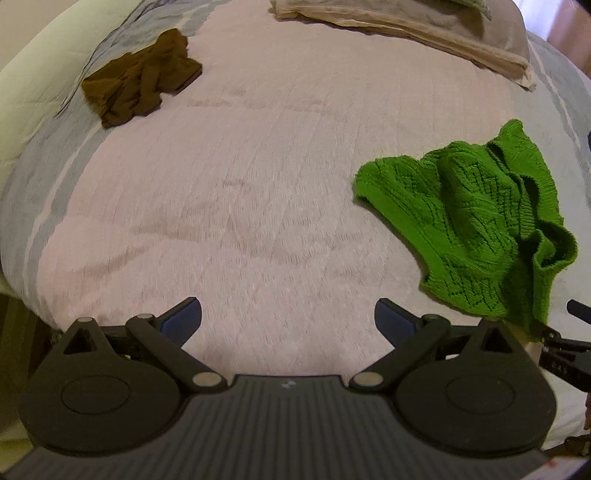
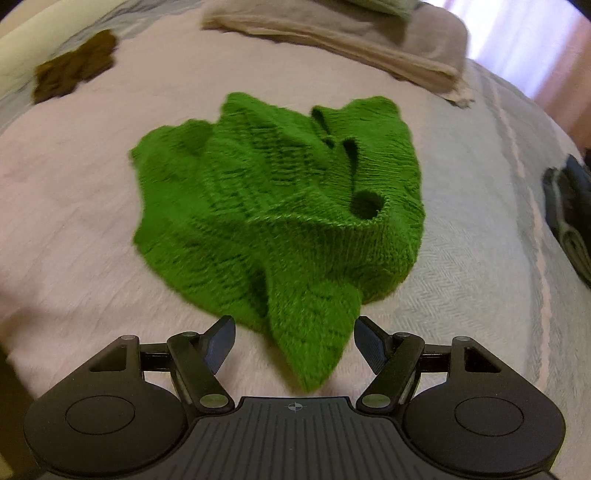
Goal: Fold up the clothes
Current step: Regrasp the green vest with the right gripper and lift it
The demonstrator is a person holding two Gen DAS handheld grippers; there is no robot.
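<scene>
A crumpled green knit garment [image 2: 280, 206] lies on the pink bedspread [image 2: 74, 206]; its near corner reaches between my right gripper's [image 2: 294, 339] wide-apart fingers, which do not clamp it. The right gripper is open. In the left wrist view the same green garment [image 1: 472, 221] lies to the right, and my left gripper [image 1: 288, 319] stands open over bare bedspread [image 1: 258, 166], well left of it. A crumpled brown garment [image 1: 140, 79] lies far back on the left, also visible as the brown garment [image 2: 72, 66] in the right wrist view.
Folded beige fabric [image 1: 424, 29] lies across the far end of the bed, seen too as beige fabric [image 2: 354, 40]. A dark folded item [image 2: 570, 214] sits at the right edge. Part of the other gripper [image 1: 565, 350] shows at the right. The bed's left edge drops away [image 1: 14, 295].
</scene>
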